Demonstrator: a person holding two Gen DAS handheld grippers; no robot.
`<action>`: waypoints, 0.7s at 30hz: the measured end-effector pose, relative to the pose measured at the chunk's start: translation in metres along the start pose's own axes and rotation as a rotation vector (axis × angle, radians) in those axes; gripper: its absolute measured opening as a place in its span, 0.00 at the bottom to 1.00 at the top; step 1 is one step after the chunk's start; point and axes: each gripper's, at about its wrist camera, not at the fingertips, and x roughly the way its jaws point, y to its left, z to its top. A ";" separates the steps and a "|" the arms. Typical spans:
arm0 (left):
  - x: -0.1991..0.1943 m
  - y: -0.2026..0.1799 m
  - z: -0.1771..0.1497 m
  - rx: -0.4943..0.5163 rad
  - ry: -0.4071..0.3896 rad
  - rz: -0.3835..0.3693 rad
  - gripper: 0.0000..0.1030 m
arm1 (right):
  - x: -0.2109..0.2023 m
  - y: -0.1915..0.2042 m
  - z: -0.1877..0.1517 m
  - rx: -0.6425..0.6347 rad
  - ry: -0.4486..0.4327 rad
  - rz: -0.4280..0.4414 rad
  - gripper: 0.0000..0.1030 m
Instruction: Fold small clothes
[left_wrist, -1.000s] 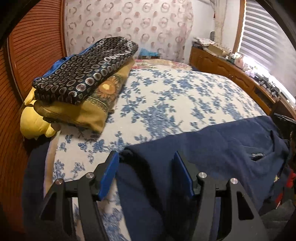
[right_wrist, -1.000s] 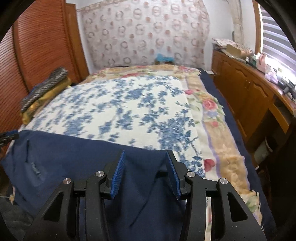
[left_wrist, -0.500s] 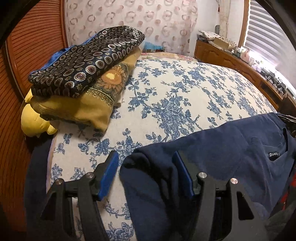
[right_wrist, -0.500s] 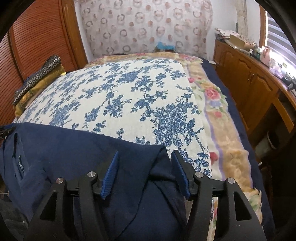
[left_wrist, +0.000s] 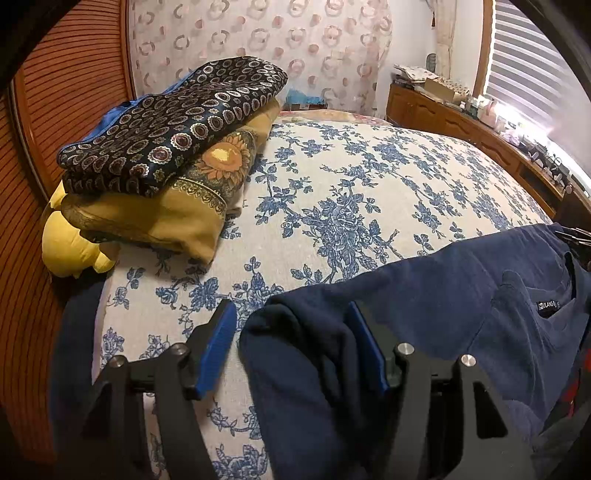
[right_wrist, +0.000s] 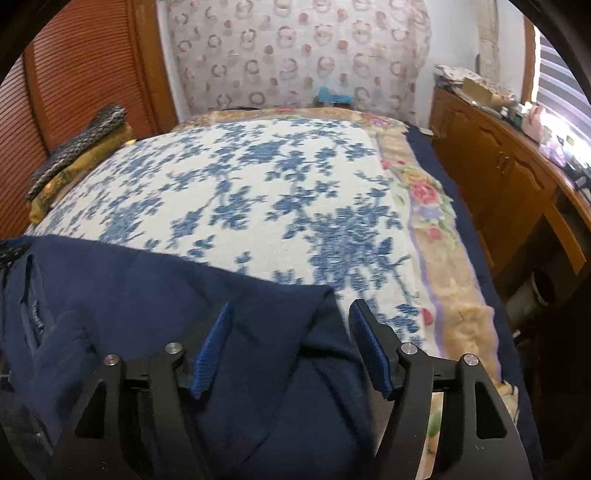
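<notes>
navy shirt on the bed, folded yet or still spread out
Mostly spread. The navy shirt lies wide across the floral bedspread, collar label showing; only its two near corners are bunched between open gripper fingers.

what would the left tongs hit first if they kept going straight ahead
The navy shirt, already bunched between the left tongs. Beyond it lies the blue floral bedspread; depth there is hard to judge.

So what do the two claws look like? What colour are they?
Both look the same. The left claw and the right claw each have two black plastic fingers with triangle-shaped holes cut in them, a ribbed bright blue pad on the inner face of each finger, and small round silver bolts on top. No cables, labels or sleeves show.
</notes>
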 end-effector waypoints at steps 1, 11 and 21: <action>0.000 0.000 0.000 -0.001 0.000 0.000 0.61 | -0.001 0.004 -0.001 -0.014 -0.001 0.004 0.55; -0.003 -0.008 0.000 0.039 0.011 -0.017 0.38 | -0.007 0.014 -0.007 -0.027 -0.020 0.091 0.09; -0.060 -0.023 -0.006 0.046 -0.076 -0.161 0.07 | -0.069 0.030 -0.017 0.008 -0.189 0.139 0.08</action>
